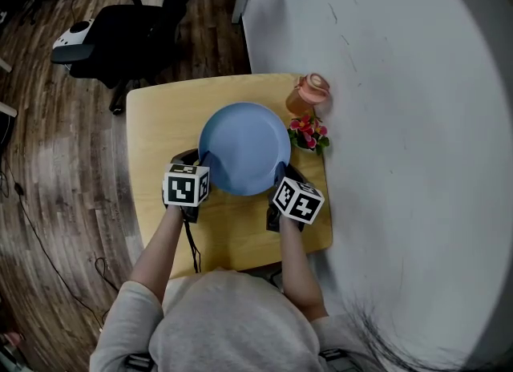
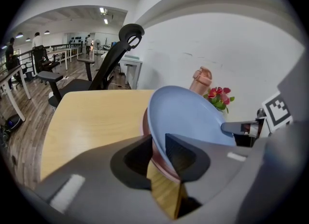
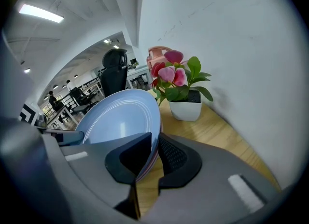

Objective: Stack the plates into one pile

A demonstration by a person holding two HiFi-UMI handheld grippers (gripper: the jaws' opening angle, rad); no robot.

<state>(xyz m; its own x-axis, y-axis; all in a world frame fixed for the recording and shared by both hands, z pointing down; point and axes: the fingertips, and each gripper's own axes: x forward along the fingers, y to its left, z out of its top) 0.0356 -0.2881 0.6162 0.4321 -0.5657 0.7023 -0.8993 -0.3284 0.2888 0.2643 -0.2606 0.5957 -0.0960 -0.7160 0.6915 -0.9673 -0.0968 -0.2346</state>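
Our worktop [image 1: 160,114], blue plate [image 1: 244,147] between left hand-held gripper [image 1: 199,159] and right hand-held gripper [image 1: 282,173], potted flowers [image 1: 308,131] and pink bottle [image 1: 309,94] beyond the right one

Your head camera looks steeply down on the pale wooden worktop [image 1: 152,122]; your gripper cameras sit low at opposite rims of the round blue plate [image 2: 183,117], shared by all.

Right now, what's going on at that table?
A person is working two handheld grippers on a blue plate on the wooden table. The blue plate lies on a pink plate, so the pile looks made. The right tongs are clamped on the blue plate's rim. The left tongs straddle the rim on the other side with a gap showing, apparently not gripping. A pink bottle and a small flower pot stand behind the plates.
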